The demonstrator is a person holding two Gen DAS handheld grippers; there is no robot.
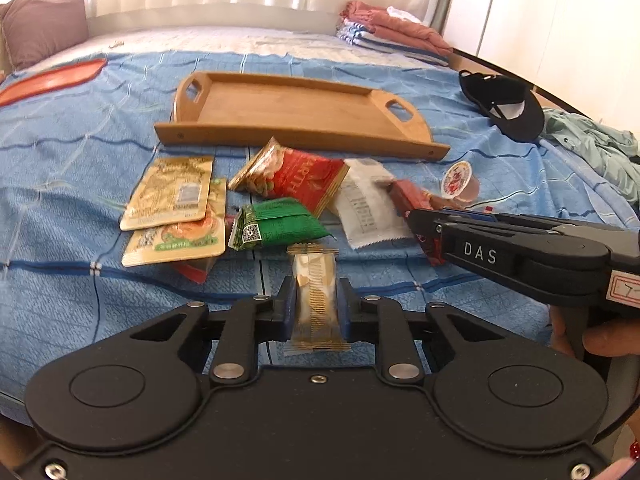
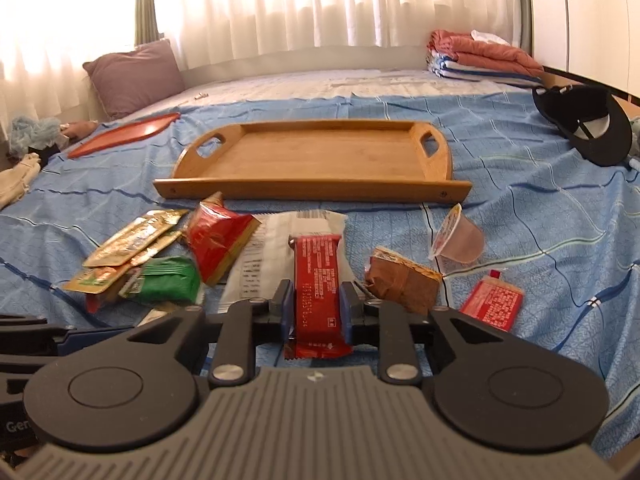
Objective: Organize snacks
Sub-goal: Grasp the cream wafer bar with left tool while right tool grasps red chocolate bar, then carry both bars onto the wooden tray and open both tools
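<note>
I've got the left gripper point(image 1: 317, 300) clamped on the gold-and-white snack bar point(image 1: 316, 296), the right gripper point(image 2: 317, 306) on the red bar point(image 2: 318, 280); next, lift both onto the wooden tray point(image 2: 312, 184) ahead.

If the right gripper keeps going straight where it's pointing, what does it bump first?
Probably the white packet lying just past its tips, though depth is hard to judge. The right gripper, shut on the red bar, angles down toward the bedspread, short of the wooden tray.
</note>
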